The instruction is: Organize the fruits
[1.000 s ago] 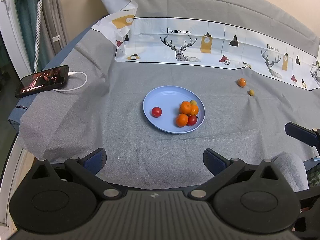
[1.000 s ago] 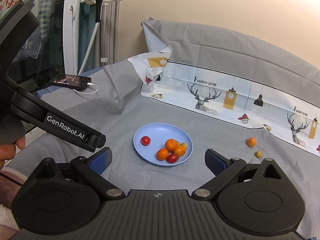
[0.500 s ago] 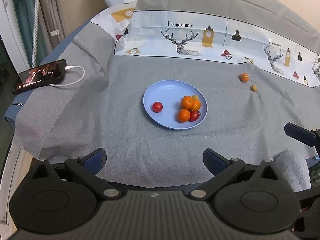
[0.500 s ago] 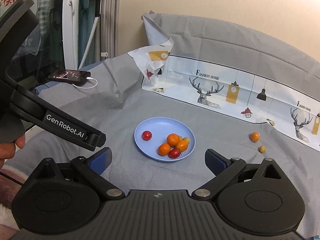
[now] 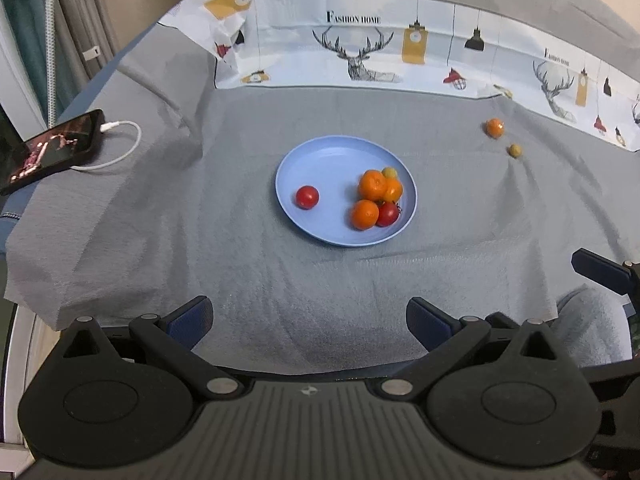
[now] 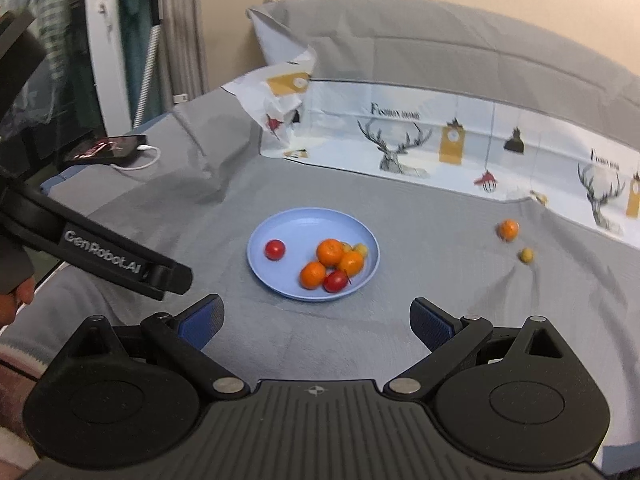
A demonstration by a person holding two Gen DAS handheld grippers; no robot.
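1. Left gripper, bottom of the left wrist frame: jaws spread wide, nothing between them, above bare grey cloth.
2. Right gripper, bottom of the right wrist frame: also spread wide, empty. Frame is a bit blurred.
3. Blue plate sits mid-frame on the cloth, ahead of both grippers, well apart from them.
4. On the plate: lone red tomato in its left half; in the right half a touching cluster of three oranges, a second red tomato and a small yellowish fruit at the back.
5. Off the plate, right of frame near the printed cloth strip: loose orange and, just beside it, a small yellow-green fruit.
6. Phone with white cable plugged in, left edge of frame, screen lit.
7. Right wrist view, left edge: the other gripper's arm marked "GenRobot.AI", with a bit of a hand below it.
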